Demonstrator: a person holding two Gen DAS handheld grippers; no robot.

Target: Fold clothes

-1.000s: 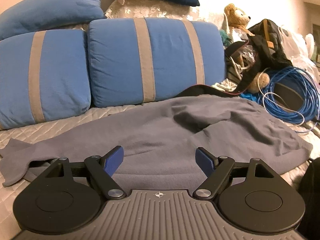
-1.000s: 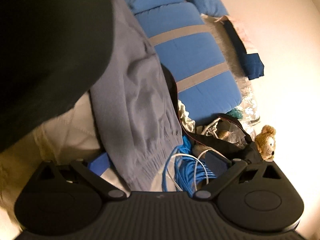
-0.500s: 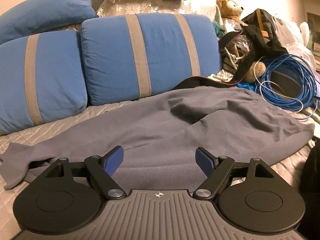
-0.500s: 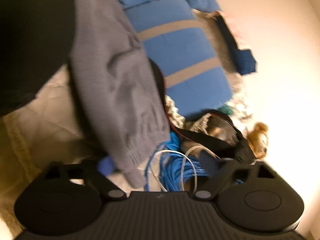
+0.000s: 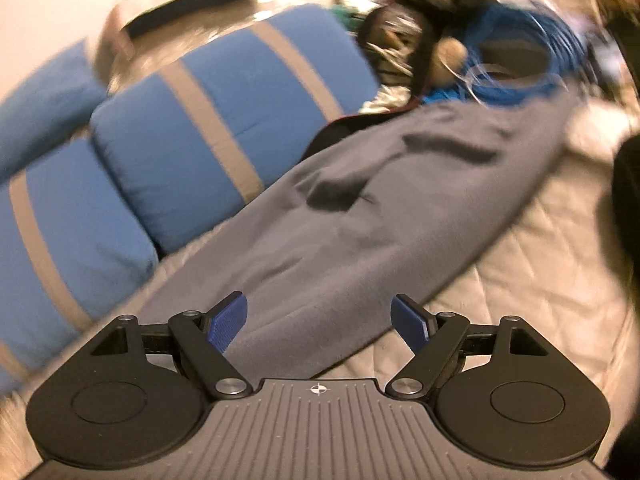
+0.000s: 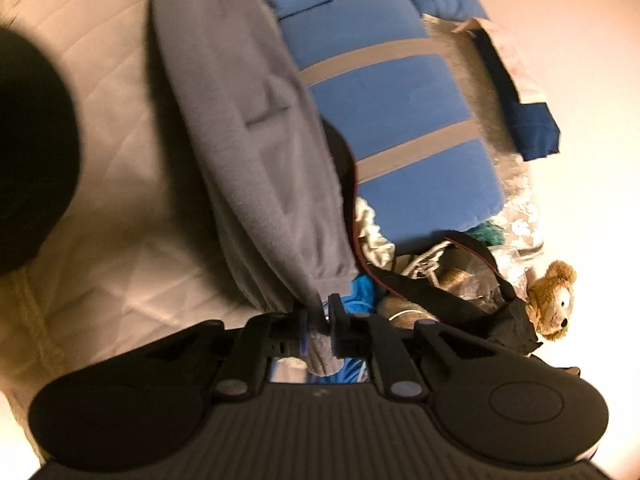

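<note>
Right gripper (image 6: 325, 320): your jaws are closing on the ribbed cuff of the grey sweatpants (image 6: 256, 152), which lie unfolded along the quilted bed (image 6: 120, 184). Left gripper (image 5: 320, 322): wide, empty, over the cloth. Folding barely begun. Open quilt on one side; blue cushions (image 5: 224, 120) and blue cable coil (image 5: 516, 60) crowd the others.

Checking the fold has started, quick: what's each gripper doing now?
Left gripper: open, holding nothing.
Right gripper: closing on the grey garment's cuff.
</note>
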